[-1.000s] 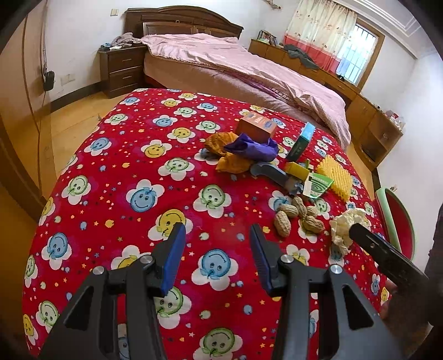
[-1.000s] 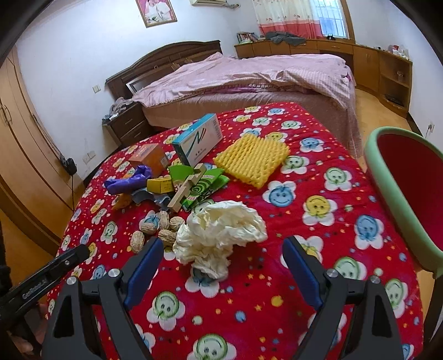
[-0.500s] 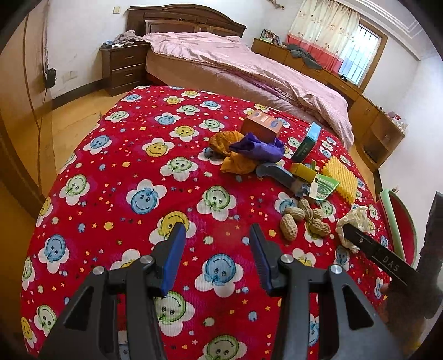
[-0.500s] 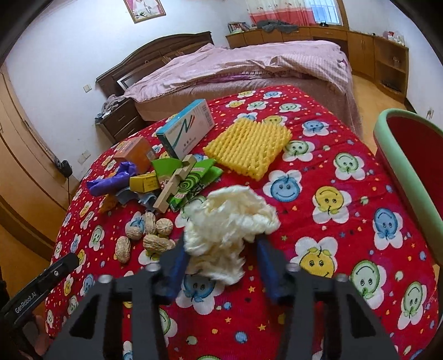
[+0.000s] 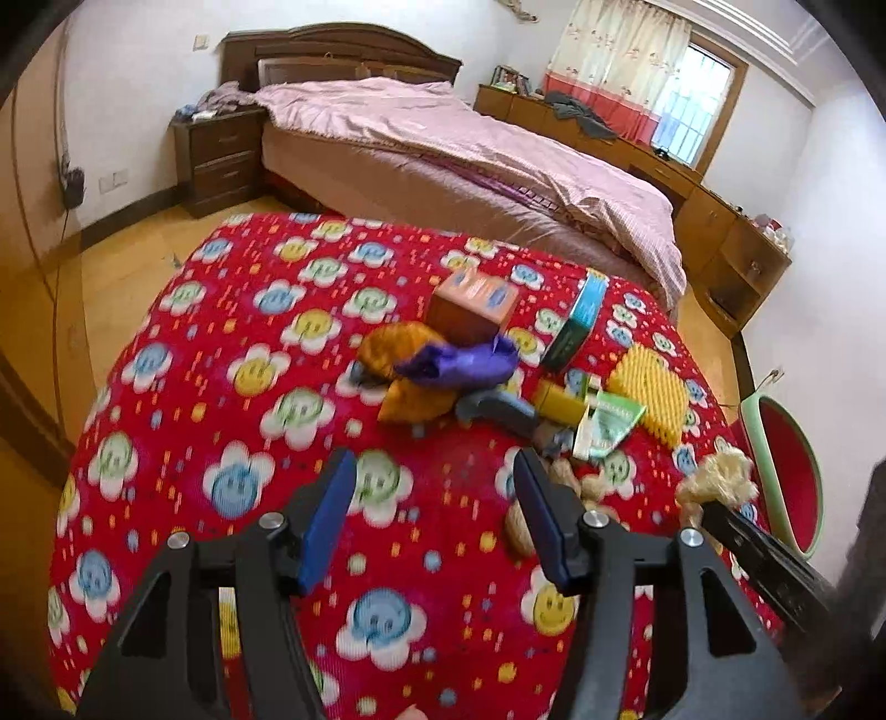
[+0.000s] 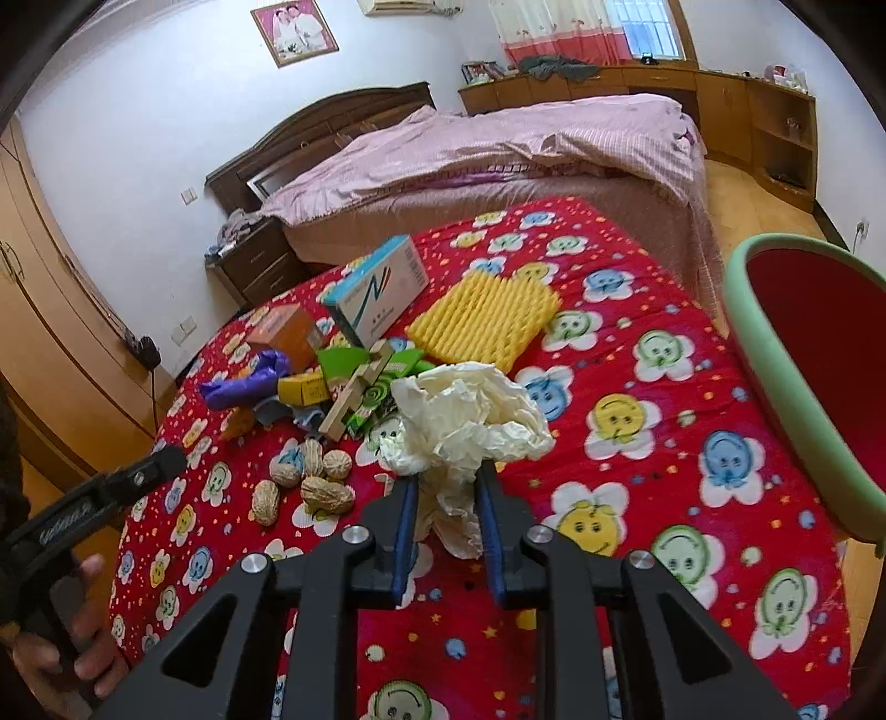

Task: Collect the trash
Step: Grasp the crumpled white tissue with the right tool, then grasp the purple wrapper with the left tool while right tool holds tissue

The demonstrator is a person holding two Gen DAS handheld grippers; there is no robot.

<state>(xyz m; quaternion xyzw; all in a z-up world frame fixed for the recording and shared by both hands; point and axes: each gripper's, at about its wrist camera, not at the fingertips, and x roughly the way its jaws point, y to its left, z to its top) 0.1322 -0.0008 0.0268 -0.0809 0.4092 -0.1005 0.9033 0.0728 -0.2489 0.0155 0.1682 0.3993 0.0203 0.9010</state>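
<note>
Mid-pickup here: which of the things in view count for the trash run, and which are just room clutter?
For the job:
- crumpled tissue, clamped in the right gripper
- peanuts
- yellow foam net
- green wrapper
- purple bag
- red bin
- left gripper, open

Lying about:
- bed
- nightstand
- framed photo

Pink-covered bed [image 5: 459, 149] — curtained window [image 5: 686, 119]
</note>
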